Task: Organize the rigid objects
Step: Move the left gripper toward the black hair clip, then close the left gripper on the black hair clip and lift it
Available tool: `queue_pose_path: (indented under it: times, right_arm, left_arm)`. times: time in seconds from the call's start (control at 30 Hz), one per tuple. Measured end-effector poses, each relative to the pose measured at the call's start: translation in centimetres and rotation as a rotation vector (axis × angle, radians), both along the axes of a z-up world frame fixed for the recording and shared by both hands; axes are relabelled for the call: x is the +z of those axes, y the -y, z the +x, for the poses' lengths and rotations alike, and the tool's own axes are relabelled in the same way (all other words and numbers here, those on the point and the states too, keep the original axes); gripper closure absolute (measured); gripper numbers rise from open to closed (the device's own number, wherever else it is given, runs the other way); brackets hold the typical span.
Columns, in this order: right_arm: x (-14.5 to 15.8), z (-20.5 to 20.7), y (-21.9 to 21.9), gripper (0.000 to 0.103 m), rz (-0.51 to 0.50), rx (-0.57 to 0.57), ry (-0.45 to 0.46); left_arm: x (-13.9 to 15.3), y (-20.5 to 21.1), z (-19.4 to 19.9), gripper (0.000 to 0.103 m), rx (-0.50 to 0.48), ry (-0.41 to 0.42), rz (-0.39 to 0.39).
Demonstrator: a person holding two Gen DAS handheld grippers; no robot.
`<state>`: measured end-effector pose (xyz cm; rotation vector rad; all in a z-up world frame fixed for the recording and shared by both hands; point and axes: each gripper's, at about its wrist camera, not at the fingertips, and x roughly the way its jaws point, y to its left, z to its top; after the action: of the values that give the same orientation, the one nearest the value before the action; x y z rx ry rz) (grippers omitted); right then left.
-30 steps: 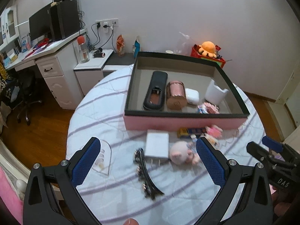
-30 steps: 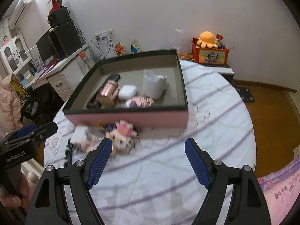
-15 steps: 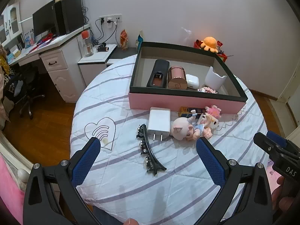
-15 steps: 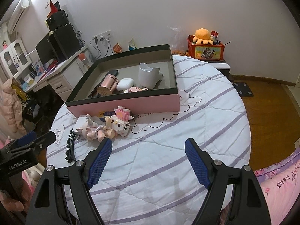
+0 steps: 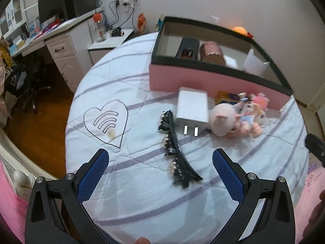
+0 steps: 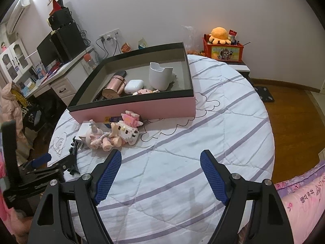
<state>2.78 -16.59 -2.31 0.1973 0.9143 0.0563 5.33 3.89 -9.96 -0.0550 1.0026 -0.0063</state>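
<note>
A pink box with a black rim (image 5: 213, 77) (image 6: 142, 107) stands on the round table and holds a black case (image 5: 187, 46), a rose-gold can (image 6: 113, 85), a white earbud case (image 6: 134, 86), a white cup (image 6: 160, 75) and a small block toy (image 6: 145, 91). In front of it lie a white charger (image 5: 192, 106), a black hair clip (image 5: 174, 148), a pink pig doll (image 5: 225, 120) (image 6: 97, 138), a block figure (image 6: 130, 128) and a yellow-blue pack (image 5: 225, 99). My left gripper (image 5: 160, 168) is open above the near end of the hair clip. My right gripper (image 6: 160, 170) is open over bare cloth, right of the toys.
The table has a white quilted cloth with purple stripes (image 6: 203, 142) and a heart drawing (image 5: 105, 122). A desk with a monitor (image 5: 56, 8) and a chair (image 5: 30, 81) stand at the left. A red box with an orange plush (image 6: 222, 44) stands behind the table. Pink bedding (image 6: 300, 199) lies at the right.
My left gripper has come lower and closer to the hair clip and charger. My right gripper has moved slightly toward the toys. Both stay open.
</note>
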Motion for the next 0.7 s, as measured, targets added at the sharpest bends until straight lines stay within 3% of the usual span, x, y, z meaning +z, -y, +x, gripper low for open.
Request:
queue_pose_path:
  times: [0.17,0.27,0.47,0.53,0.6,0.7]
  right_arm:
    - [-0.4,0.4,0.1,0.022,-0.003,-0.007,-0.013]
    - [-0.6,0.6,0.1,0.022,-0.003,-0.010,-0.021]
    - [-0.6,0.8,-0.1,0.022,-0.003,-0.006,-0.025]
    - [-0.6,0.8,-0.2,0.022,-0.002,-0.005,-0.025]
    - [-0.6,0.7,-0.2,0.022,-0.001,-0.006,-0.023]
    - [-0.5,0.7,-0.2,0.022,0.002,-0.005,-0.021]
  left_arm:
    - [-1.6,-0.2,1.0,0.003,0.015,-0.021,0.008]
    - [-1.9,-0.1,1.2,0.012,0.013,-0.006,0.030]
    - [-1.5,-0.8,1.1,0.048,0.009,0.021,0.037]
    - [-1.4,-1.3,1.1,0.070,0.013,0.025,0.032]
    - [-1.2,-1.8,1.0,0.082,0.014,0.025,0.018]
    - [-1.1,-2.2,1.1,0.084,0.007,0.023,0.001]
